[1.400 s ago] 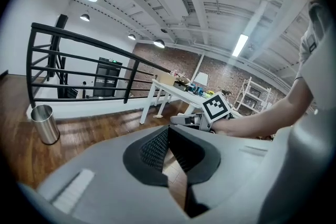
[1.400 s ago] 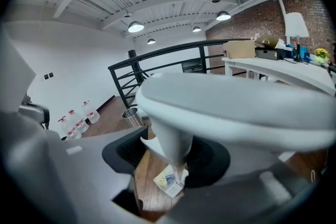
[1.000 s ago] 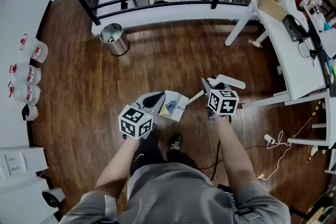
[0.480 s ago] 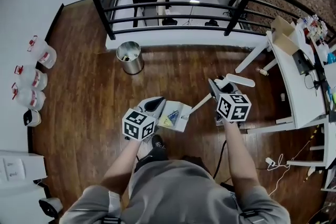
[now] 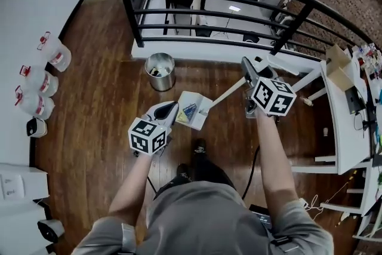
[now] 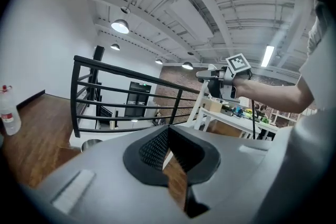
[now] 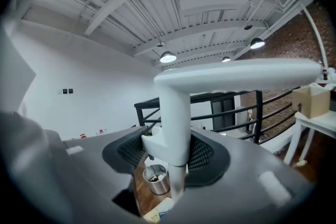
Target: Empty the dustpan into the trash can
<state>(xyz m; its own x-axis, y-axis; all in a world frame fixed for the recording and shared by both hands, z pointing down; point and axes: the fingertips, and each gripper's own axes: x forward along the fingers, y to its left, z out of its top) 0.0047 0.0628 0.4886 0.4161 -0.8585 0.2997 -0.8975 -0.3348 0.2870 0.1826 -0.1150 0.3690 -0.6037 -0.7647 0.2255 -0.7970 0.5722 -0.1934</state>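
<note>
Right hand-held gripper (image 7: 170,150): clenched on the upright handle (image 7: 176,113) of the white long-handled plastic dustpan (image 5: 194,100), one pad on each side, just under the T-shaped crossbar. I judged the high grip let the pan hang below my wrist and be steered from there.

Left hand-held gripper (image 6: 168,136): jaws pressed together with nothing between them. It hovered just beside the pan's near-left edge. I could not tell whether it touched. It was probably placed to steady or tip the pan.

The pan was carried clear of the brown wooden floor (image 5: 101,98) and sat roughly level, with yellow and blue paper scraps (image 5: 188,113) lying in it. A level carry seemed meant to keep the litter off the open lip.

Small round steel trash can (image 5: 160,82): it stood on the floor just beyond the pan, in front of the black metal railing (image 5: 209,9), with some litter already inside. The pan was near it but not over the opening, so nothing had been emptied yet. Next, I judged, the lip should go over the rim before tipping.
</note>
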